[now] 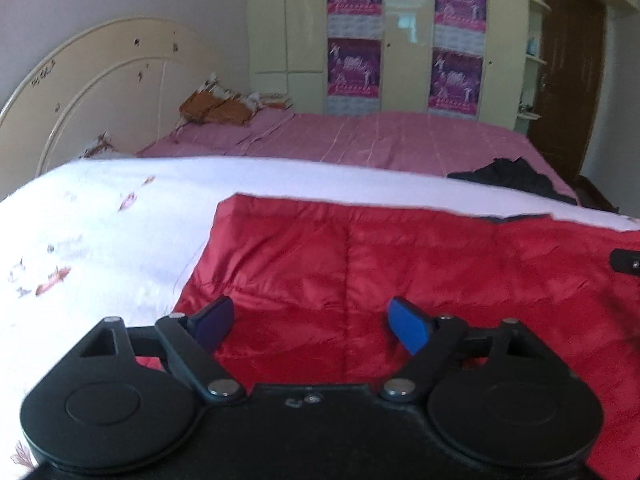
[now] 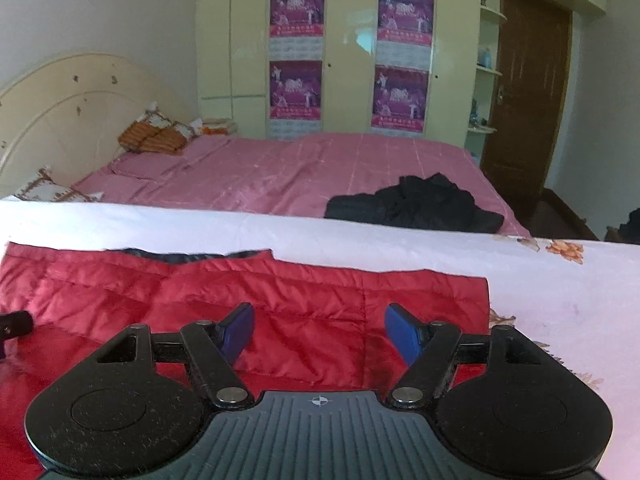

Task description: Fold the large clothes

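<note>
A red quilted garment (image 1: 360,260) lies flat on a white flowered sheet (image 1: 100,232). It also shows in the right wrist view (image 2: 200,292), with a dark lining strip (image 2: 192,257) along its far edge. My left gripper (image 1: 310,322) is open and empty, hovering over the garment's left part. My right gripper (image 2: 320,332) is open and empty over the garment's right part, near its right edge (image 2: 486,300). The other gripper's black tip shows at the left edge of the right wrist view (image 2: 16,322).
Beyond the white sheet (image 2: 560,300) is a bed with a pink cover (image 2: 300,168). A black garment (image 2: 420,204) lies crumpled on it. Orange pillows (image 2: 156,132) lie by the cream headboard (image 2: 60,104). A wardrobe with posters (image 2: 348,52) and a brown door (image 2: 524,92) stand behind.
</note>
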Demonstrator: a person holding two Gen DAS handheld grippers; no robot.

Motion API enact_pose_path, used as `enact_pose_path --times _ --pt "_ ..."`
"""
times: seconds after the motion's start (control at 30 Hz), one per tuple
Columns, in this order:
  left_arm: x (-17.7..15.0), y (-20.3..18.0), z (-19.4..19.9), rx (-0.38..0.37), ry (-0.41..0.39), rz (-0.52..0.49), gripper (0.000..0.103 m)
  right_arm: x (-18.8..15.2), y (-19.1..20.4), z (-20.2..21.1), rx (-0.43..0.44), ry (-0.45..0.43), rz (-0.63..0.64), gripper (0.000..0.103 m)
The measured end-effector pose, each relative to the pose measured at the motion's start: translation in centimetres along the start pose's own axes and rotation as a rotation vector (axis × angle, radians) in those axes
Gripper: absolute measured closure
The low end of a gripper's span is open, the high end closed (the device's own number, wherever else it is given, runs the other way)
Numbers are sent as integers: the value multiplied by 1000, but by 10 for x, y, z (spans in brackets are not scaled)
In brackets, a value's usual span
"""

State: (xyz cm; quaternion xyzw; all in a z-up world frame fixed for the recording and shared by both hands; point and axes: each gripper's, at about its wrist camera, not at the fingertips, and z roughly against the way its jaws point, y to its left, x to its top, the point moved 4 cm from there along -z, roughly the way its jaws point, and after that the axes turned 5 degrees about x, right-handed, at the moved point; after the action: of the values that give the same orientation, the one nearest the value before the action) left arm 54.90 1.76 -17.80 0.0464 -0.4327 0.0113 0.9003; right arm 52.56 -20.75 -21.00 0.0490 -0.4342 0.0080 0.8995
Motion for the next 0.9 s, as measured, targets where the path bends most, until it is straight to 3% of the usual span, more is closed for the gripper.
enact_pose_path --times 0.3,0.5,0.67,0.9 --pt "-4 1 -14 40 37 2 16 -26 -37 -36 -142 62 6 31" --pt "-4 6 -22 19 80 27 15 -28 -66 -48 -118 105 -136 30" --pt "2 14 -13 17 92 46 18 -10 -74 -21 -85 109 -196 31" --pt "9 14 34 -36 47 44 17 1 -28 44 -1 11 -15 30"
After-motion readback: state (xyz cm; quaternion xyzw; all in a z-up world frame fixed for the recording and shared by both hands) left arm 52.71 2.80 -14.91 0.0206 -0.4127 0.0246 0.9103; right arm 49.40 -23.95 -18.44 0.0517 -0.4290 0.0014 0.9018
